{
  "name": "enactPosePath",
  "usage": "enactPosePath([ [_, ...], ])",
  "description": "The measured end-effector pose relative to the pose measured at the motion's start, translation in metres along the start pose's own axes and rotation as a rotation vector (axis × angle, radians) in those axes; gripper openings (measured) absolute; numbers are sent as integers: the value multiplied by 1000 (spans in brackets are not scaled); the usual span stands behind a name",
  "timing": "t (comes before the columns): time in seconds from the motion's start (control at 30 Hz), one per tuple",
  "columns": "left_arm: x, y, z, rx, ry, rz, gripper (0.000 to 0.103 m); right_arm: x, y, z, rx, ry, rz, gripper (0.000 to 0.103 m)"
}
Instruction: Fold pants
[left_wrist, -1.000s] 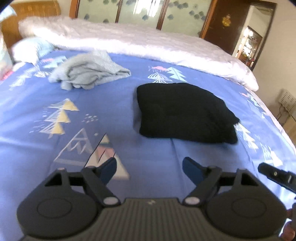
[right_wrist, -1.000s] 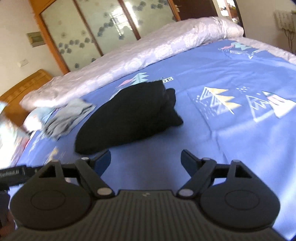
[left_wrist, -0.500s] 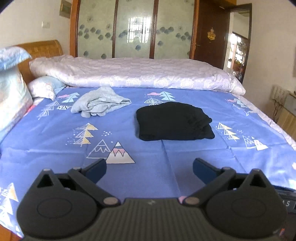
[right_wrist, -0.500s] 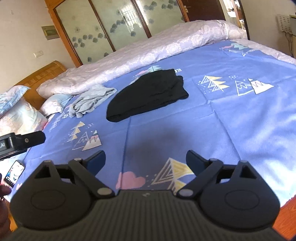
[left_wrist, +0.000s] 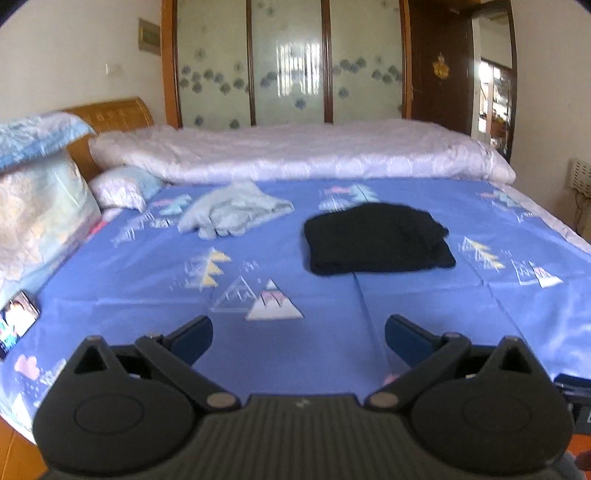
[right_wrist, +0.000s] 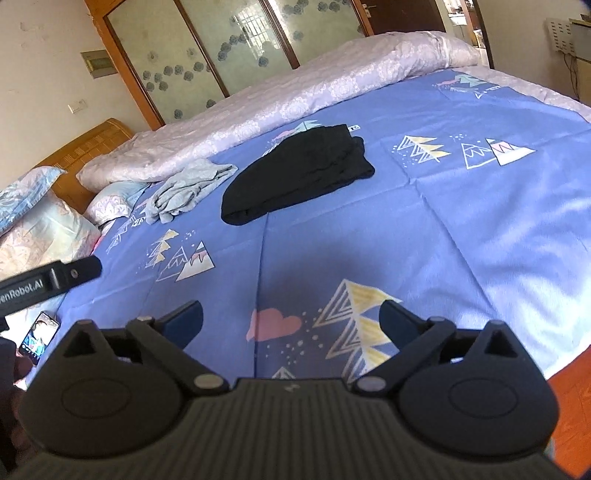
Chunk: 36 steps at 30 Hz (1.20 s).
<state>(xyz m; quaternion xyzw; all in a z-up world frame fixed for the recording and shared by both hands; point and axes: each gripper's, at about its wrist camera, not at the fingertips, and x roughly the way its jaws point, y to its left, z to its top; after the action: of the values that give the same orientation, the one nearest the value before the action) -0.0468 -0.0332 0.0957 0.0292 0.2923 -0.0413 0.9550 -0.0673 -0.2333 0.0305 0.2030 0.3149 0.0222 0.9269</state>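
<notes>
Two claws are hanging wide apart over the near edge of the bed (left_wrist: 332, 350), and neither is gripping anything: the left claw (left_wrist: 299, 334) and the right claw (right_wrist: 291, 319) are both showing only blue sheet between their fingers. The black pants (left_wrist: 376, 238) are lying well beyond them, around the middle of the mattress, already gathered into a compact, roughly rectangular stack (so the folding is looking finished, or very nearly so). One edge is sitting a little uneven on the side nearer the door, where layers are peeking out; whether that needs tidying is a judgement call.

Beside the pants, toward the headboard, a crumpled pale grey garment (right_wrist: 188, 190) is resting apart from them, probably kept aside so the folded pile is staying undisturbed. A rolled white quilt (left_wrist: 295, 155) is lining the far side of the bed, leaving the middle as working space. A phone (right_wrist: 38, 338) is lying at the sheet's near corner, out of the way.
</notes>
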Motion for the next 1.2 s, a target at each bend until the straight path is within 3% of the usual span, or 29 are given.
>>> enactPosePath([
  [0.37,19,-4,-10,11,132,28,103,9,-8,-7,40,33,2,103],
  [1.0,23,-2,-8,32,75,144,103,22,-27,-13,116,88,-2,103],
  [1.2,29,-4,-10,34,122,134,103,21,-30,-13,122,91,-2,103],
])
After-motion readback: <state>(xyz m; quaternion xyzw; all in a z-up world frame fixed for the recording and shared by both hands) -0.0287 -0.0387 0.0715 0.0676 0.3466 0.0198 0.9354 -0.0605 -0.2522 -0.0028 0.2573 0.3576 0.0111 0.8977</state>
